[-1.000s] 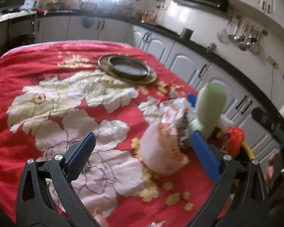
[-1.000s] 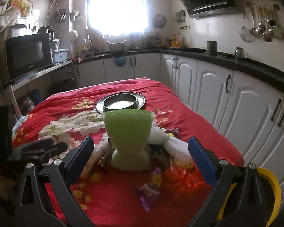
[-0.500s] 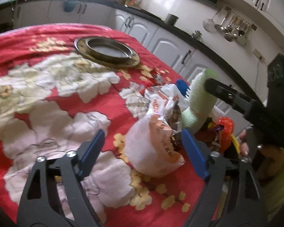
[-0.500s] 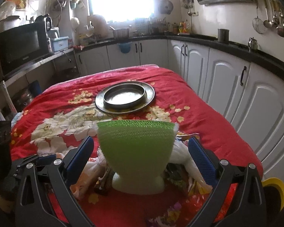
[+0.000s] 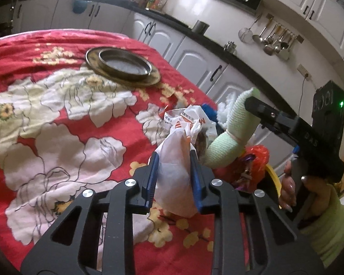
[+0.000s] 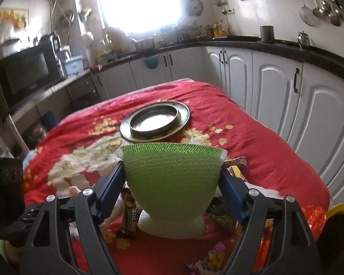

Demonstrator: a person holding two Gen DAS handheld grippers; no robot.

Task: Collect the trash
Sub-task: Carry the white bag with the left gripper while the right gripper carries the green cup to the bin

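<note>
A heap of trash lies at the near right corner of the red flowered tablecloth (image 5: 57,114). My left gripper (image 5: 174,181) is closing on a white and orange plastic bag (image 5: 176,160), and its blue pads squeeze the bag from both sides. My right gripper (image 6: 172,183) is closing around an upright green foam net sleeve (image 6: 172,174), its pads touching the sleeve's sides. In the left wrist view the sleeve (image 5: 236,123) leans over the heap, with one right finger (image 5: 270,114) across it. A brown snack wrapper (image 6: 129,213) lies beside the sleeve's foot.
A round metal plate with a dish on it (image 6: 154,120) stands further back on the table. A red-orange plastic wrapper (image 5: 256,158) and a yellow rim (image 6: 341,208) are at the table's right edge. White cabinets (image 6: 275,96) run close along the right. A hand (image 5: 291,183) holds the right gripper.
The left jaws have closed from wide open onto the white bag. The right gripper has moved forward around the green sleeve and its jaws have narrowed to the sleeve's sides.
</note>
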